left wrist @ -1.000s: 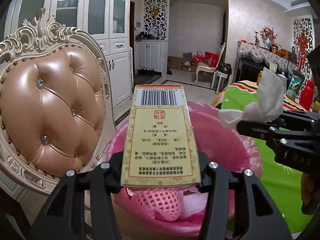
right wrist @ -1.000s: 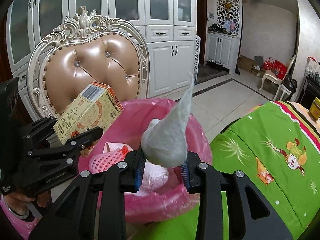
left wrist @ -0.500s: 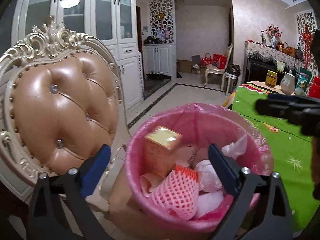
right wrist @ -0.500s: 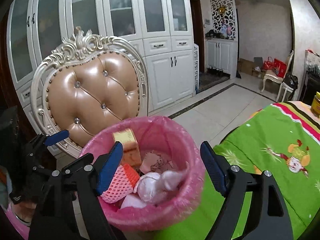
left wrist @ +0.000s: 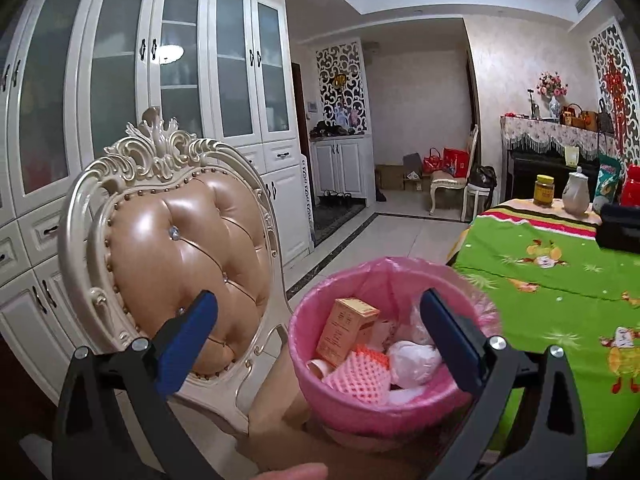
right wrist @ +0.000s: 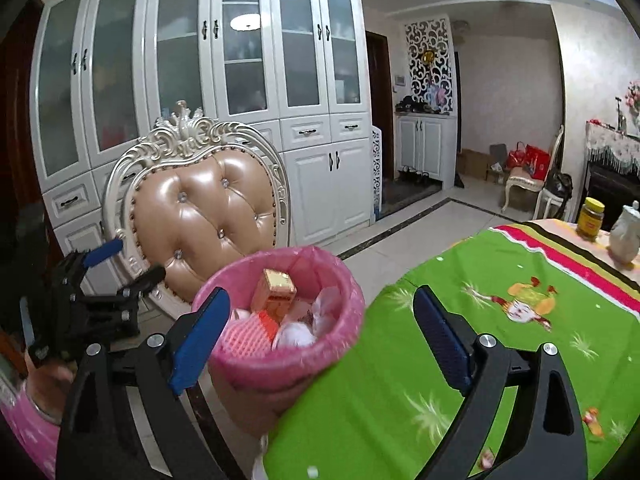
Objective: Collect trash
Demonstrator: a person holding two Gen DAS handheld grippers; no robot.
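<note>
Left hand-held gripper [left wrist: 320,334] released and empty, right hand-held gripper [right wrist: 320,330] with jaws opening and empty — beyond both, the pink-lined bin [left wrist: 394,396] holds the box [left wrist: 347,330] and tissue [left wrist: 412,362], beside the chair [left wrist: 180,256] and green-clothed desk [left wrist: 560,280].

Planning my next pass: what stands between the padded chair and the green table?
The pink-lined bin, holding the box and other trash; it stands between the chair and the table, clearest in the right wrist view.

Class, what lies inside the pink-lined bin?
In the pink-lined bin: a yellow box standing on end, pink foam netting and white crumpled tissue. Anything beneath them is covered.
</note>
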